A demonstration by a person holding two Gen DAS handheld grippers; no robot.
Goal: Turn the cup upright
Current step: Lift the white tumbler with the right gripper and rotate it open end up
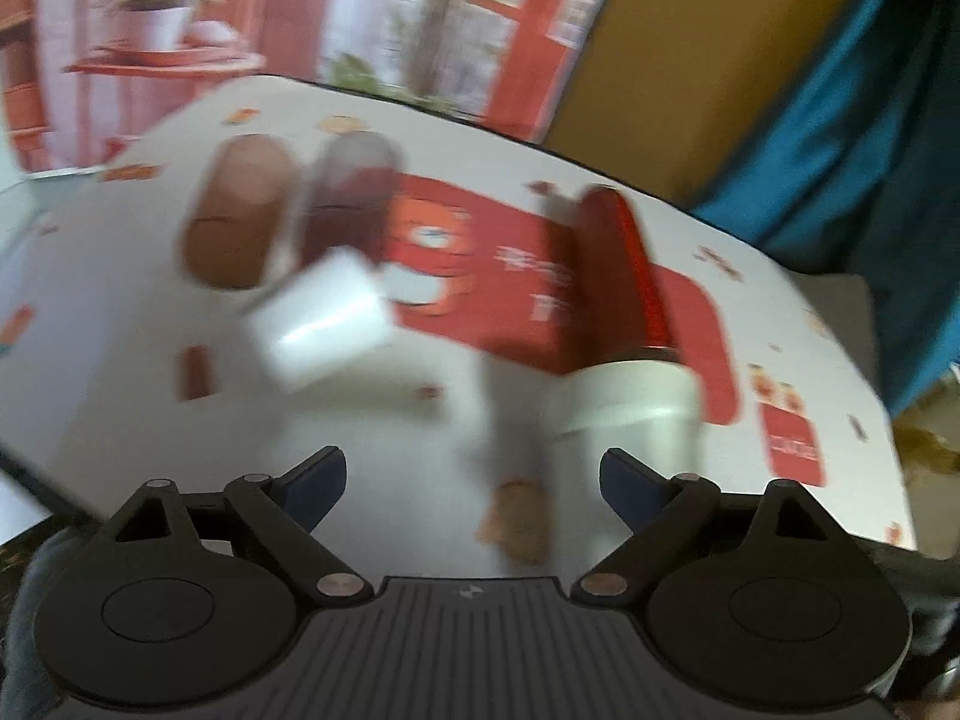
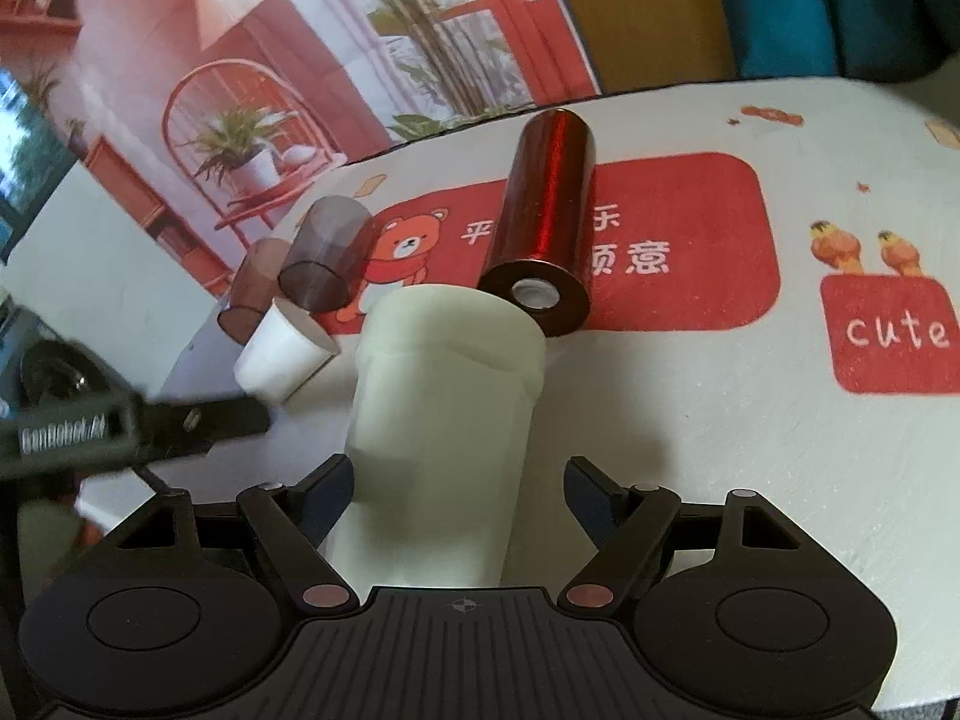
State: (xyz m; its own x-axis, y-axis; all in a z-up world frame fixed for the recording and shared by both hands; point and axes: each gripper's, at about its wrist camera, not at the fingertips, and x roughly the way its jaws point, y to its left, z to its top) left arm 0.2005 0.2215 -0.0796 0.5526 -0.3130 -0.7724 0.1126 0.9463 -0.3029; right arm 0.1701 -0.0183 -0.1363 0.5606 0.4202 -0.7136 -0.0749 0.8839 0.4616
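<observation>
A tall cream cup stands on the white table between the open fingers of my right gripper, which do not touch it. It also shows in the blurred left wrist view. A small white cup lies on its side to the left; it shows in the left wrist view ahead of my left gripper, which is open and empty. A red metallic cylinder lies on its side behind the cream cup. Two brown translucent cups lie on their sides at the far left.
The table has a red patterned cloth print with a bear and a "cute" patch. A printed backdrop stands behind it. The other gripper's black body reaches in at the left edge. A blue curtain hangs at the right.
</observation>
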